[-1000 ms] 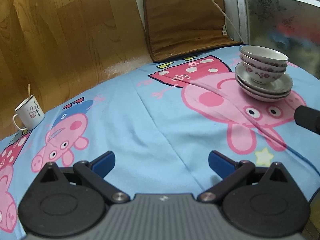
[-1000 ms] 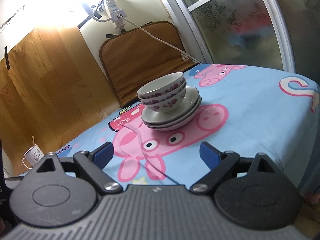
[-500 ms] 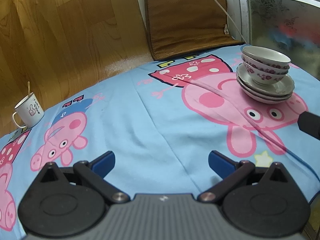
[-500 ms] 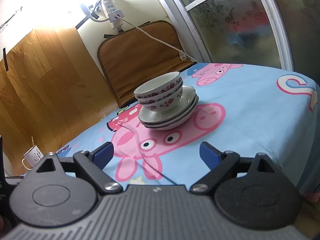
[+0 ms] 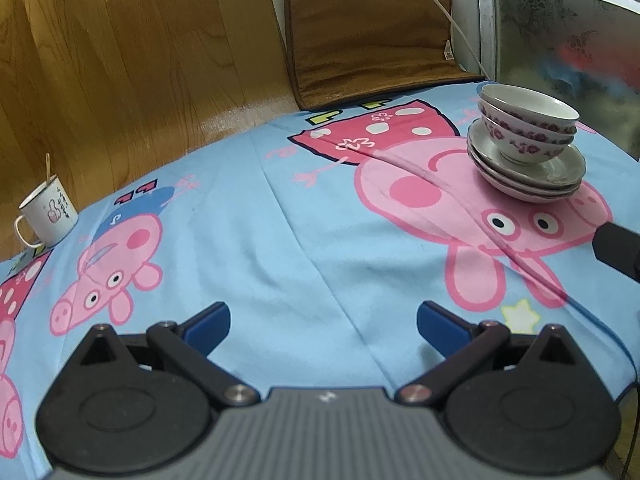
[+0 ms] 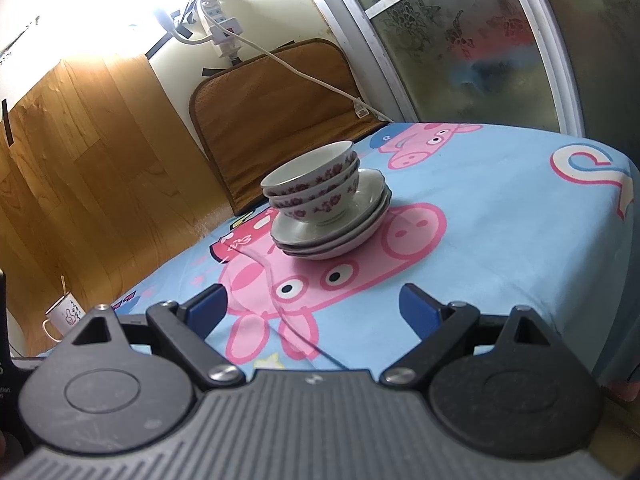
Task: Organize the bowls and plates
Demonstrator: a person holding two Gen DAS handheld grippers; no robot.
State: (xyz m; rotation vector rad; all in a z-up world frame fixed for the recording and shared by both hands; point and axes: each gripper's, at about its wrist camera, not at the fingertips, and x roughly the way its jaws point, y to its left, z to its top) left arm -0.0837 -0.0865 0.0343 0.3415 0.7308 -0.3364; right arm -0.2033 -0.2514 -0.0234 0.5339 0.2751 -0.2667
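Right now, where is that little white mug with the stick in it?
The mug stands at the far left edge of the cartoon tablecloth, beside the wooden wall panel, well away from the stacked bowls and plates.

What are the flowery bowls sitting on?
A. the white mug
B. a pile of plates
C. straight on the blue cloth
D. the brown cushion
B: the nested flowery bowls rest on a pile of plates, which itself stands on the blue cloth.
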